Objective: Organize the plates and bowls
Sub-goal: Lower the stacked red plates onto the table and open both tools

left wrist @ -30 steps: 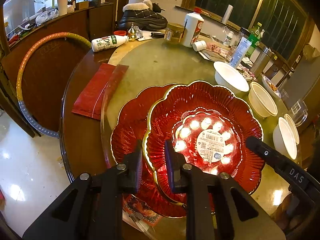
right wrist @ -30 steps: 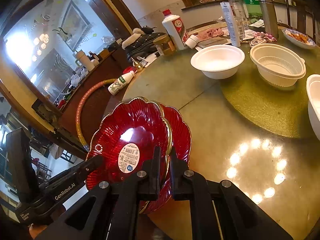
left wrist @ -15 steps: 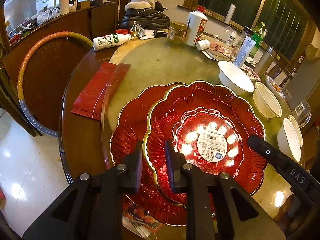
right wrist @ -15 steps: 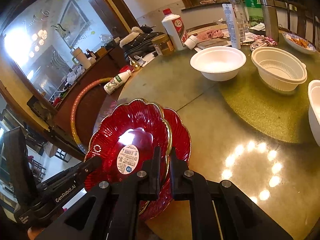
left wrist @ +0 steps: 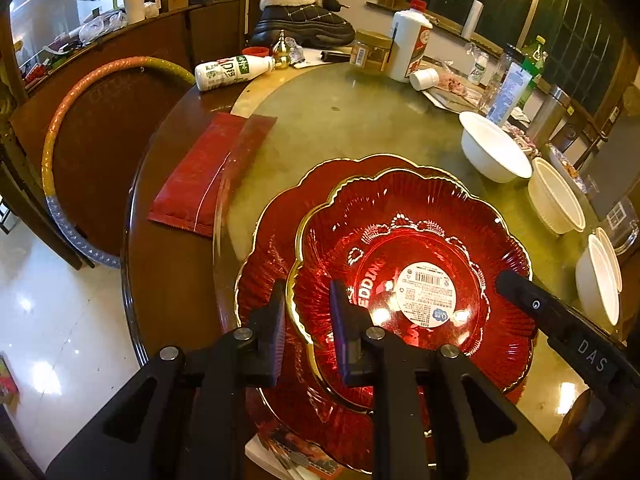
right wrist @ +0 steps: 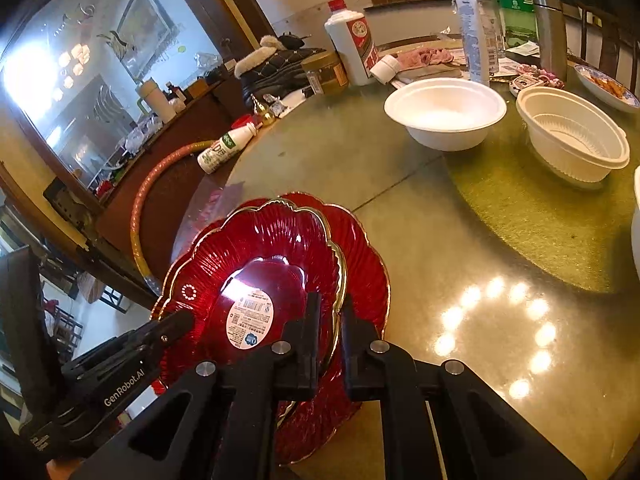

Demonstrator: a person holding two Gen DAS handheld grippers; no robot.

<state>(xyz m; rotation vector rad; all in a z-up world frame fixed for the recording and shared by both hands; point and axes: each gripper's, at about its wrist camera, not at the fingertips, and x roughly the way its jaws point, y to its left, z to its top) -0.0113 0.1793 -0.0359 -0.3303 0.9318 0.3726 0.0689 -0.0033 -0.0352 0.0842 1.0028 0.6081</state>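
Top plate (left wrist: 416, 264): red, gold-rimmed, label in its well; held from two sides over the bottom plate (left wrist: 276, 240), overlapping it but offset toward the bowls
Bottom plate: lies on the glass turntable (left wrist: 340, 120) near the table edge, its scalloped rim showing on the left side
Left gripper (left wrist: 308, 328): closed on the near-left rim of the top plate, the gold edge running between the jaws
Right gripper (right wrist: 330, 340): clamped on the opposite rim of the same plate (its black finger also enters the left view at lower right)
Done, as judged: the two plates are brought together, one over the other
Left, as judged: top plate not yet centred or released; whether it already rests on the lower plate cannot be told
Bowls: foam bowl (right wrist: 444, 112) and ribbed bowl (right wrist: 572, 140) stand apart, unstacked; a further white bowl (left wrist: 598, 280) sits at the table's right
Left view only: red packet (left wrist: 208, 168) on the wooden rim, printed paper under the plates' near edge, both rims of the stack from above
Right view only: the ribbed bowl's inside, a dish of food (right wrist: 608, 88) behind it, the left gripper's body at lower left
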